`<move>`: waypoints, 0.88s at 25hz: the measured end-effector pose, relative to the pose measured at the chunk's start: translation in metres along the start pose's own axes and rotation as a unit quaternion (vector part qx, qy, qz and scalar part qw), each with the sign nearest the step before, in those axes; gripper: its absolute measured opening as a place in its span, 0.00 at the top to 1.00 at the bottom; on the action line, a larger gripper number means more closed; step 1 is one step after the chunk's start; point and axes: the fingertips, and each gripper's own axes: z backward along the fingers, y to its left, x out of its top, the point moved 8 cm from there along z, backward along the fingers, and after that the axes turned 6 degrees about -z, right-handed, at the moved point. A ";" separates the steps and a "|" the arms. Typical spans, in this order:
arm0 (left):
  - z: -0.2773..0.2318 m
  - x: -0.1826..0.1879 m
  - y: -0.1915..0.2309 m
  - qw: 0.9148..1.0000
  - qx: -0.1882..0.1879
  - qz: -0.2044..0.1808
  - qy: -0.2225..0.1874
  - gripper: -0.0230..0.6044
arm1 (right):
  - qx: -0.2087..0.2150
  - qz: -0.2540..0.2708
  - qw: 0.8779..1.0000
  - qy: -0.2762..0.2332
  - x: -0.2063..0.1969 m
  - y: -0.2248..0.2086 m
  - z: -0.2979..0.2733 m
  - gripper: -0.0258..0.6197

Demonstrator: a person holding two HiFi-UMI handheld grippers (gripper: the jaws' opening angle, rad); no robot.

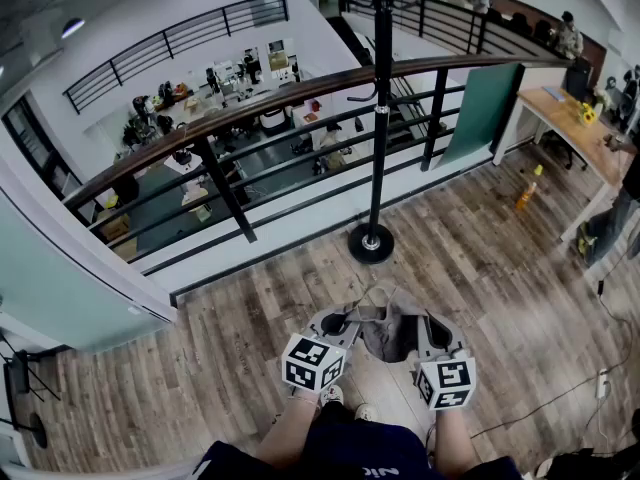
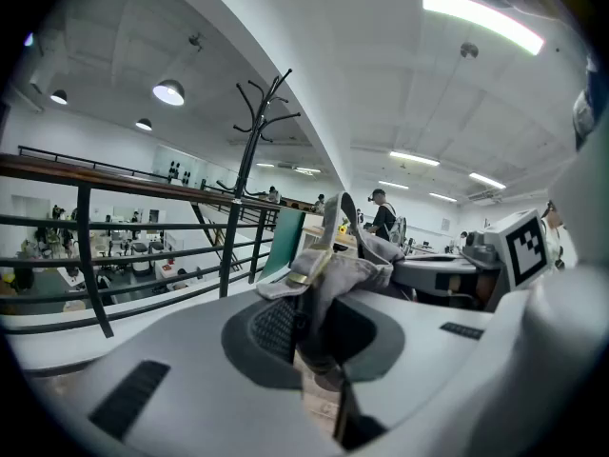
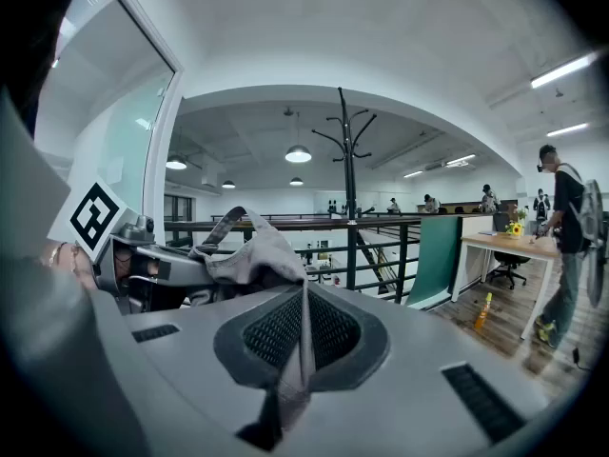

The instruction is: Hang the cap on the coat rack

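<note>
Two grippers held one grey cap [image 1: 386,334] btw. them, low over the wood floor [image 1: 480,258]. The L gripper [image 2: 314,324] was clamped on the thick side of the cap, by the strap [image 2: 330,222] w/ a small gold buckle [image 2: 297,279]. Cloth was squeezed btw. its jaws. The R gripper [image 3: 303,333] was pinched tight on a thin edge of the cap, jaws almost together. Both pointed a bit down. The cap was in the air in front of the person's legs, not on the coat rack [image 1: 379,118]. The rack stood well apart, ahead of the cap, by the black railing [image 1: 230,203]. A desk [image 1: 575,128] stood at the R, w/ a yellow bottle [image 1: 527,190] on the floor near it.
</note>
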 end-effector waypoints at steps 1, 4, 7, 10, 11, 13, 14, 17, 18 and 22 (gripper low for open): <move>0.000 -0.002 0.001 1.000 0.000 0.002 -0.002 0.90 | 0.000 0.004 1.000 0.002 -0.002 0.001 -0.002 0.94; 0.001 -0.007 0.006 1.000 -0.001 0.006 -0.004 0.90 | 0.000 0.012 1.000 0.008 -0.007 0.007 -0.008 0.94; 0.001 -0.010 0.013 1.000 -0.005 0.004 -0.001 0.90 | -0.002 0.013 1.000 0.014 -0.009 0.012 -0.015 0.94; -0.002 -0.011 0.020 1.000 -0.006 0.005 0.002 0.90 | -0.002 0.001 1.000 0.024 -0.011 0.012 -0.023 0.94; -0.003 -0.011 0.022 1.000 -0.005 0.007 0.002 0.90 | -0.001 -0.003 1.000 0.025 -0.012 0.012 -0.026 0.94; -0.004 -0.010 0.028 1.000 -0.001 0.011 0.000 0.90 | 0.002 -0.004 1.000 0.025 -0.010 0.014 -0.033 0.94; -0.003 -0.009 0.033 1.000 0.000 0.013 -0.001 0.90 | 0.000 -0.004 1.000 0.024 -0.009 0.016 -0.036 0.94; -0.006 -0.004 0.045 1.000 -0.003 0.013 -0.006 0.90 | -0.010 -0.012 1.000 0.016 -0.005 0.020 -0.049 0.94; -0.008 -0.002 0.048 1.000 -0.006 0.012 -0.008 0.90 | -0.012 -0.016 1.000 0.011 -0.004 0.020 -0.053 0.94; -0.011 0.007 0.066 0.999 -0.038 0.004 -0.024 0.89 | -0.012 -0.047 0.999 -0.015 -0.001 0.027 -0.073 0.93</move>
